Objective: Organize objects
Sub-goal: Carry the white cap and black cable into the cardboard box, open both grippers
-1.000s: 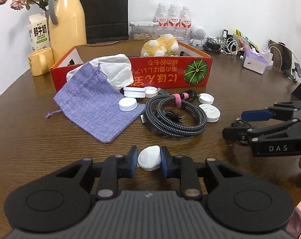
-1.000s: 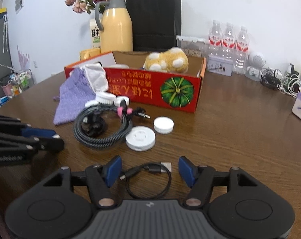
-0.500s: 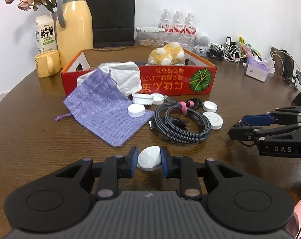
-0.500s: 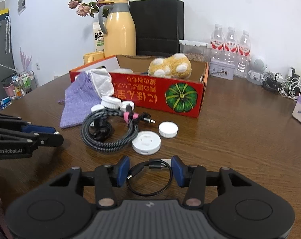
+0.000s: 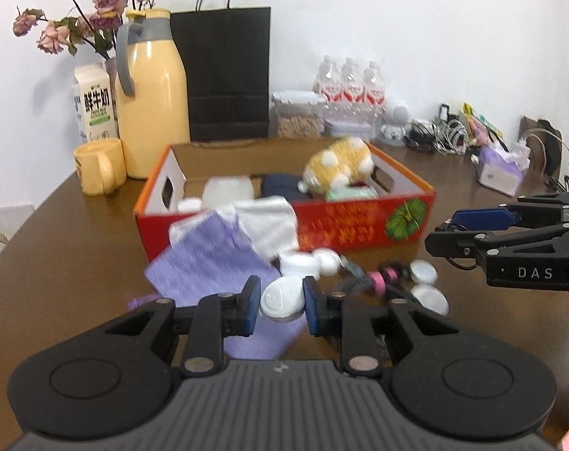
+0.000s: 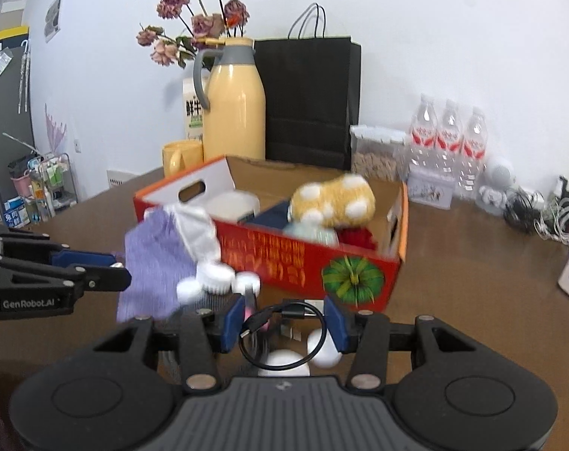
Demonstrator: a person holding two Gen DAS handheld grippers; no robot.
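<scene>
Left wrist view: left gripper point(image 5: 277, 306) clamped on white round case point(image 5: 282, 298), above purple pouch point(image 5: 213, 259). Right gripper point(image 6: 284, 321) narrowed around looped black cable point(image 6: 280, 332), apparently gripping it, before red box point(image 6: 359, 263).

A brown wooden table point(image 5: 58, 263) carries everything. On it stands a red box point(image 5: 359, 225), with a purple pouch point(image 5: 209, 255) and a white cloth point(image 5: 269, 225) leaning on its front wall. Before the box lie white caps point(image 5: 423, 270) and what seems, through the blur, a coiled cable point(image 5: 363, 282). Behind the box stand a yellow mug point(image 5: 96, 165), a yellow jug point(image 5: 152, 112), a milk carton point(image 5: 94, 105), a black bag point(image 5: 228, 75), a clear tub point(image 5: 299, 116) and three bottles point(image 5: 348, 86). Far right lie tangled cords point(image 5: 434, 135) and a tissue pack point(image 5: 500, 169).
</scene>
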